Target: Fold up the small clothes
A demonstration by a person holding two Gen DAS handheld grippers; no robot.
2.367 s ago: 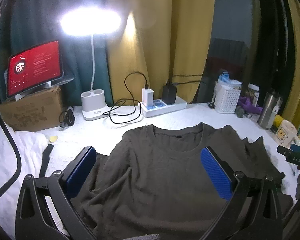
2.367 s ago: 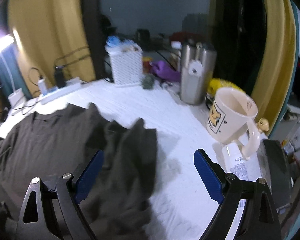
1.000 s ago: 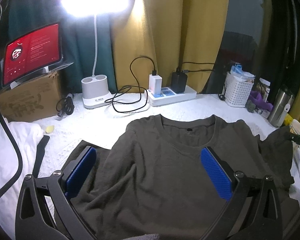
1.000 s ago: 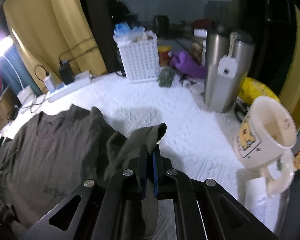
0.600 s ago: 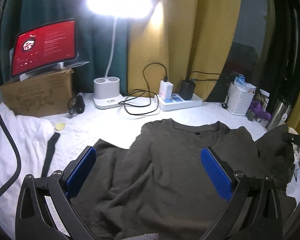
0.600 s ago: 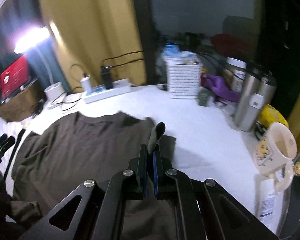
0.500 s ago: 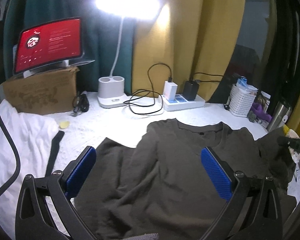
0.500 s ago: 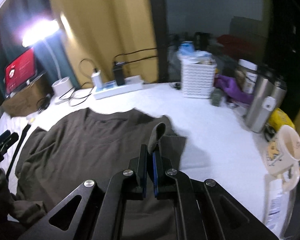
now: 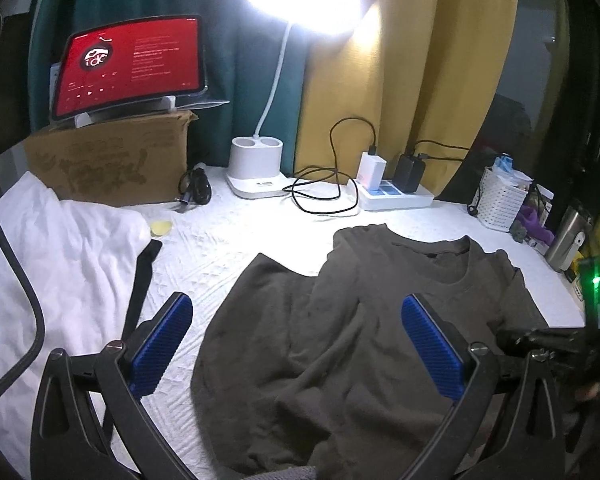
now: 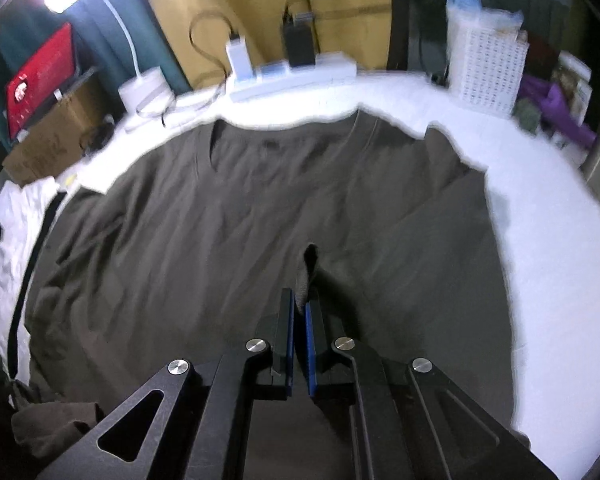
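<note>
A dark olive T-shirt (image 9: 360, 320) lies face up on the white table cover, neck toward the power strip; it also fills the right wrist view (image 10: 220, 216). My right gripper (image 10: 299, 308) is shut on a pinched fold of the shirt's right sleeve (image 10: 306, 272) and holds it over the shirt's body. The right gripper shows dark at the right edge of the left wrist view (image 9: 540, 340). My left gripper (image 9: 296, 344) is open and empty, hovering above the shirt's left side and sleeve (image 9: 260, 280).
A white garment (image 9: 52, 264) lies at the left with a black strap (image 9: 140, 280). At the back stand a cardboard box (image 9: 108, 164) with a tablet (image 9: 128, 64), a lamp base (image 9: 256, 168), a power strip (image 9: 392, 196), a white basket (image 9: 500, 200) and a steel flask (image 9: 568, 240).
My right gripper closed on the right sleeve, lifted it and carried it left over the shirt's body. The left gripper stayed open and drifted left.
</note>
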